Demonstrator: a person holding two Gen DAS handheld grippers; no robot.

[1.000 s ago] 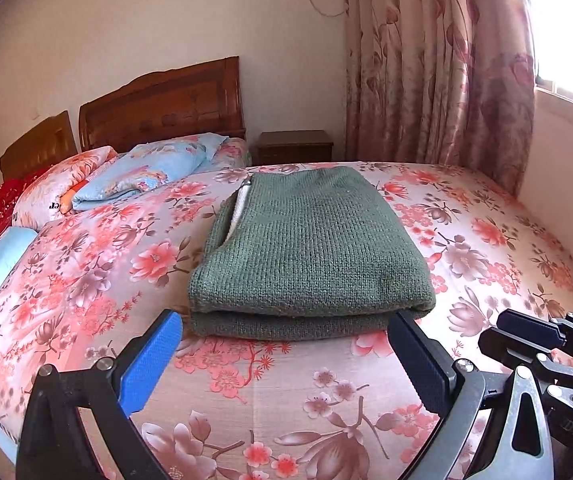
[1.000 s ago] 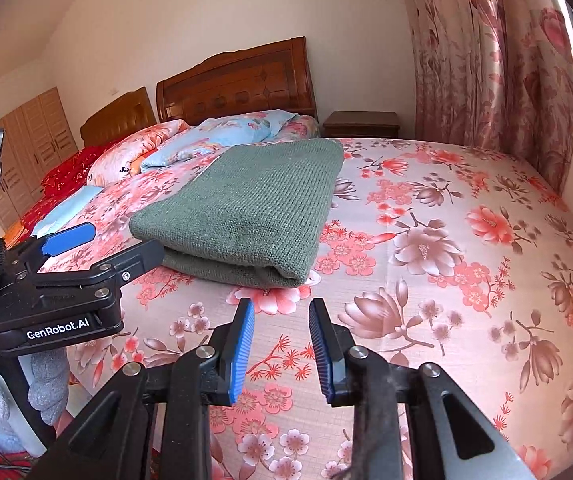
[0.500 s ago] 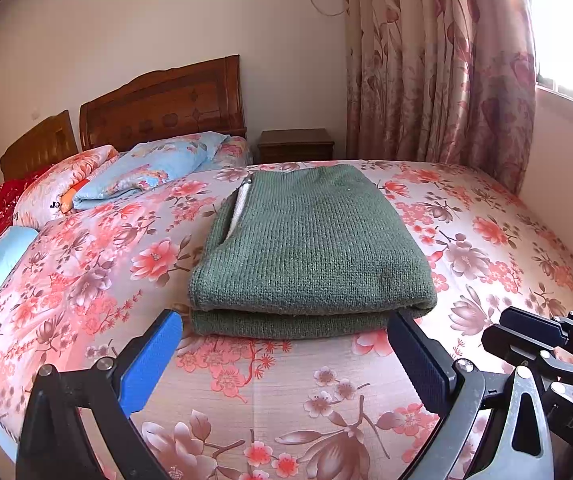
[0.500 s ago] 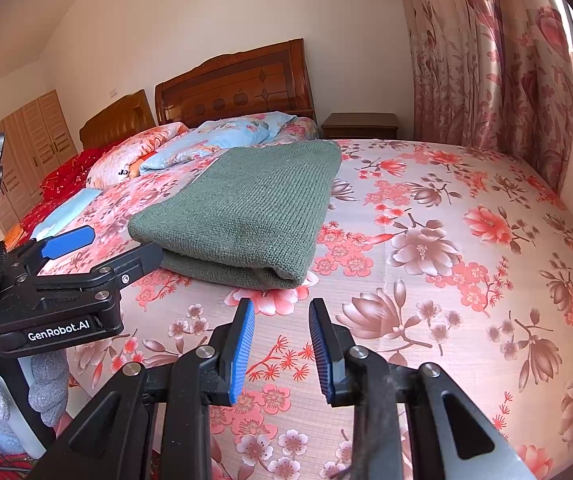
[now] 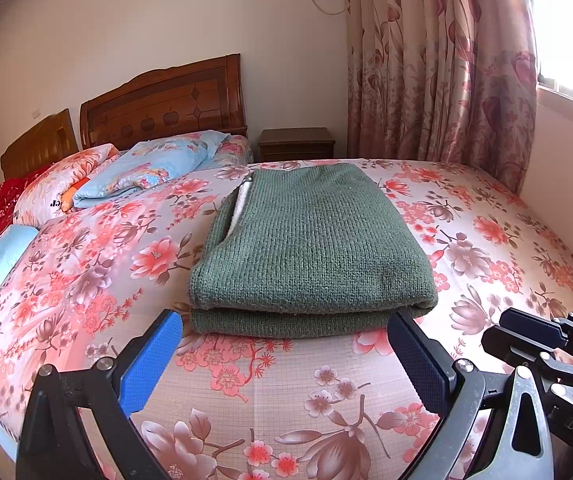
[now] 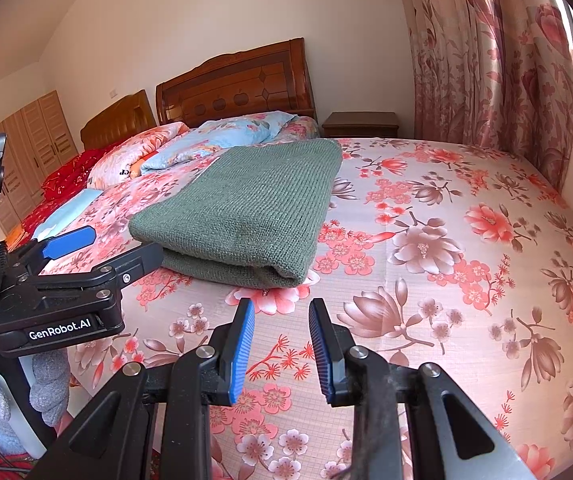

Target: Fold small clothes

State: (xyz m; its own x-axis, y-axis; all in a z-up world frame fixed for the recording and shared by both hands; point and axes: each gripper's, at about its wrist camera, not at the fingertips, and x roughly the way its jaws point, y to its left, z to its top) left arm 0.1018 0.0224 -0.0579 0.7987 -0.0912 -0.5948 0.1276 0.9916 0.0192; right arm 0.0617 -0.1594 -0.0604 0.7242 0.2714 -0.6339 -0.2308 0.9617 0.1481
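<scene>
We hold the left tool (image 5: pixel 284 332) with its jaws spread wide and nothing between the blue pads (image 5: pixel 148 362). Just ahead of it, the folded green knit garment (image 5: pixel 310 248) lies on the bed (image 5: pixel 486 248), its folded edge facing the tool and nearly spanning the gap between the two fingertips. We cannot tell whether the tips touch the fabric; they seem to sit just short of it. A strip of white shows at the garment's left edge, on the side away from the right tool.

Our right tool (image 6: pixel 282 320) is partly open, its jaws a narrow gap apart and empty, with only the floral bedspread showing between them. The garment (image 6: pixel 246 204) lies ahead and to the left of this tool, its near corner just beyond the left fingertip and apart from it. From the right wrist view the left tool (image 6: pixel 106 248) sits to the left, reaching toward the garment's near edge.

Beyond the garment, well away from both tools, pillows (image 5: pixel 146 166) rest against a wooden headboard (image 5: pixel 166 100), with a dark nightstand (image 5: pixel 296 144) and floral curtains (image 5: pixel 438 64) to the right.
</scene>
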